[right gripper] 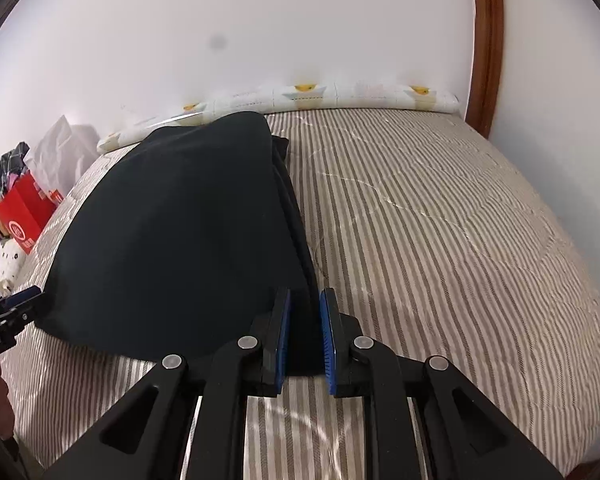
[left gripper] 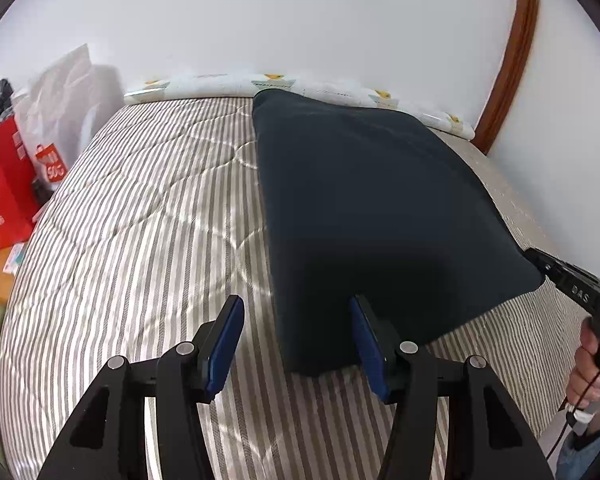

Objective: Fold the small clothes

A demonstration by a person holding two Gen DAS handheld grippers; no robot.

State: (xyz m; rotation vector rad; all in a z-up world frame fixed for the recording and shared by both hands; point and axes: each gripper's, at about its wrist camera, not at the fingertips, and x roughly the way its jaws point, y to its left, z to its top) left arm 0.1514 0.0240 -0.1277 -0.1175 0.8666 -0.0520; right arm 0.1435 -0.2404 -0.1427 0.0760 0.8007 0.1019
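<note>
Left wrist view shows the left gripper [left gripper: 296, 340] with its jaws parted over the near left corner of the dark garment [left gripper: 364, 200]. The cloth's corner lies between the blue pads [left gripper: 226, 344], but they do not press on it; the left pad sits over bare striped cover, the right one over the fabric. From the right wrist view, the right gripper [right gripper: 304, 336] has its jaws drawn in close, pinching the stacked right edge of the dark garment [right gripper: 172, 224] at the near corner.

The garment lies flat on the striped bed cover [left gripper: 140, 208], stretching away from both sets of jaws toward the patterned pillow [right gripper: 340, 96] at the wall. Along the edge just ahead of the right jaws, several layers show, so I judge at least one lengthwise fold is already in. It still looks long, so a crosswise fold, near end toward far end, probably remains, and the left jaws would need to close first.

On writing: the right tool's body, seen at the right of the left jaws, carries pale letters that look like "DAS". A white bag [left gripper: 52, 160] far left of the jaws has an orange tag, perhaps "50G". The red bag [left gripper: 4, 196] beside it bears white marks too small to read.
</note>
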